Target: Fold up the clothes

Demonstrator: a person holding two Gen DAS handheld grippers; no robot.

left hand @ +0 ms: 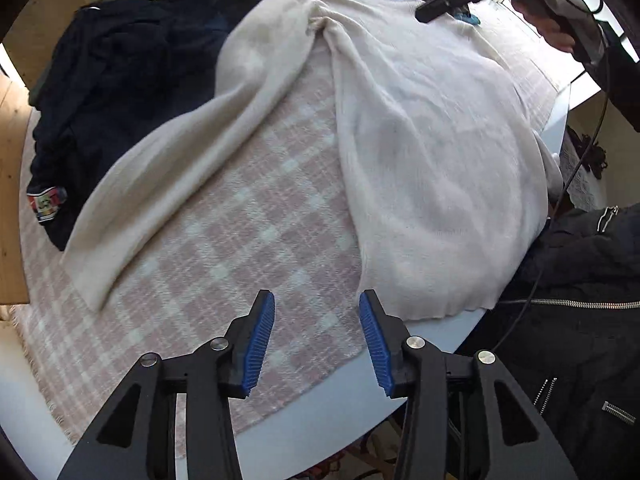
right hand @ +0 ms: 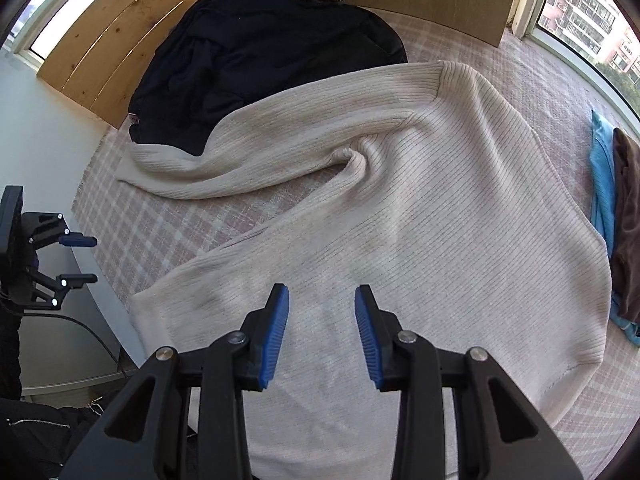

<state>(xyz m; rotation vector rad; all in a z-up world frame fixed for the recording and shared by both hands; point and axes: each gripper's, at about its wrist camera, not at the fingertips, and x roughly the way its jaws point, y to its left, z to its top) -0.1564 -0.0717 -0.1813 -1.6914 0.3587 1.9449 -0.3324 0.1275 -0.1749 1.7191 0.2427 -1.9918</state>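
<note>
Left tongs (left hand: 317, 338): open, holding nothing, over the checked cloth (left hand: 224, 248).
Right tongs (right hand: 321, 330): open, empty, over the sweater.
Sweater (right hand: 420, 208): spread flat, one sleeve (right hand: 248, 152) stretched out.
Done: no fold yet.
Left: whole sweater, then the dark clothes (right hand: 248, 60).

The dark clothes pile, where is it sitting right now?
The dark clothes pile lies at the top left of the right wrist view, against the wooden panel, with the cream sweater sleeve draped over its near edge.
</note>
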